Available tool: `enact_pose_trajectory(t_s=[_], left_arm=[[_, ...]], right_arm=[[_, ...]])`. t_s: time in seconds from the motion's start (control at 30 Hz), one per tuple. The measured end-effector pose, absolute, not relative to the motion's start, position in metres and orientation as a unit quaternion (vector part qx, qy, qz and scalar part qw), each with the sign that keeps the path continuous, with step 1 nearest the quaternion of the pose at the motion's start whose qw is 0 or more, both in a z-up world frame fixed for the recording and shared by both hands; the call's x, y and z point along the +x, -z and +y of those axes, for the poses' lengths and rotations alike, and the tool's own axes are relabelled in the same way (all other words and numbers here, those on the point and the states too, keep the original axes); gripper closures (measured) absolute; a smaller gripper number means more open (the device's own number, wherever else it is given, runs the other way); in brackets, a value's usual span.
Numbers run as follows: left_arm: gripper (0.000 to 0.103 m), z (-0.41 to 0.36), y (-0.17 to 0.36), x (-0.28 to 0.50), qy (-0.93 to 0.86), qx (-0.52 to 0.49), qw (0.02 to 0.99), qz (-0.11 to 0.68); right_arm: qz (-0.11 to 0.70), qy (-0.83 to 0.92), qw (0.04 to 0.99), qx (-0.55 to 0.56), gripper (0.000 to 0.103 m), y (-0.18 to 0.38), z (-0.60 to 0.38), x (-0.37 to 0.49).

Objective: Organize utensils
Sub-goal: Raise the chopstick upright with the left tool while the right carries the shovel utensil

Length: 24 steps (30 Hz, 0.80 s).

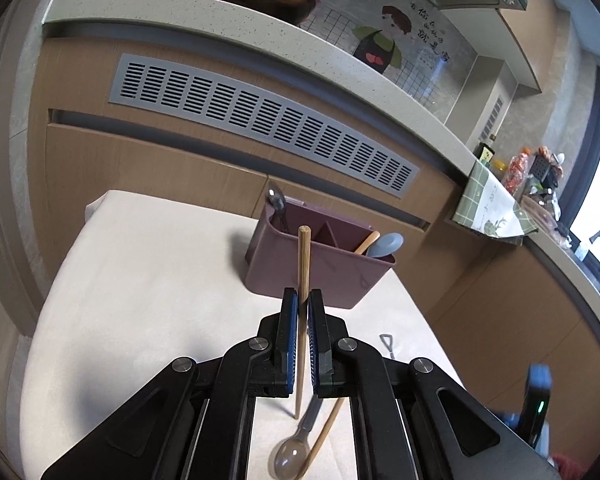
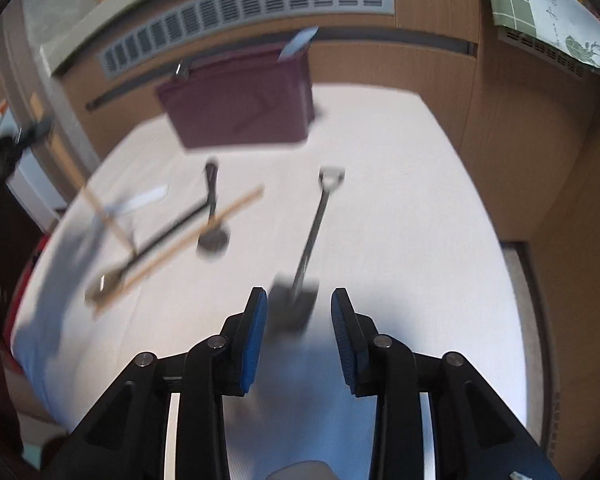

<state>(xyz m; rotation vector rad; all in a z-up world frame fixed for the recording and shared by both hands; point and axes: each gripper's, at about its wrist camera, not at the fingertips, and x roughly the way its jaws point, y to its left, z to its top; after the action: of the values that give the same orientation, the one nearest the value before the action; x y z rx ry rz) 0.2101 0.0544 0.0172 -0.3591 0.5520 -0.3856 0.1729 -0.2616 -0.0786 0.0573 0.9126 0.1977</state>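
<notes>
Left tool (image 1: 303,300) clamped on one upright wooden chopstick (image 1: 303,264), maroon caddy (image 1: 320,264) just beyond it holding three utensils; right tool (image 2: 299,300) jaws apart over one shovel-shaped spoon (image 2: 300,292) on desk (image 2: 400,200).

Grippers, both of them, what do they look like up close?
Both match: the left gripper and right gripper have glossy black angular linkage arms with round silver pivot bolts and two flat fingers faced with ribbed blue pads. No hand or sleeve is visible.
</notes>
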Motion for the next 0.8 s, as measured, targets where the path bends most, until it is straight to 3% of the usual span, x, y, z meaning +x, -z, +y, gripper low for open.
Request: enact_pose_trajectory(t_s=[0.1, 0.2, 0.33, 0.4, 0.5, 0.53, 0.8], left_arm=[[0.098, 0.051, -0.019, 0.209, 0.194, -0.173, 0.927, 0.269], [0.098, 0.052, -0.021, 0.205, 0.192, -0.169, 0.928, 0.269], [0.098, 0.056, -0.023, 0.201, 0.185, -0.172, 0.93, 0.266], [0.098, 0.056, -0.024, 0.199, 0.181, -0.171, 0.931, 0.266], [0.098, 0.056, -0.027, 0.197, 0.181, -0.168, 0.932, 0.266], [0.098, 0.055, -0.029, 0.196, 0.181, -0.165, 0.933, 0.264], [0.098, 0.051, -0.045, 0.181, 0.181, -0.154, 0.94, 0.245]], right_arm=[[0.469, -0.092, 0.878, 0.018, 0.071, 0.093, -0.252, 0.157], [0.45, -0.067, 0.89, -0.003, 0.07, 0.096, -0.244, 0.156], [0.443, -0.043, 0.895, -0.001, 0.06, 0.097, -0.238, 0.171], [0.444, -0.032, 0.895, 0.004, 0.06, 0.098, -0.236, 0.18], [0.445, -0.021, 0.895, 0.01, 0.065, 0.097, -0.238, 0.188], [0.444, -0.019, 0.896, 0.007, 0.072, 0.096, -0.238, 0.188], [0.342, 0.012, 0.94, -0.018, 0.074, 0.039, -0.259, 0.176]])
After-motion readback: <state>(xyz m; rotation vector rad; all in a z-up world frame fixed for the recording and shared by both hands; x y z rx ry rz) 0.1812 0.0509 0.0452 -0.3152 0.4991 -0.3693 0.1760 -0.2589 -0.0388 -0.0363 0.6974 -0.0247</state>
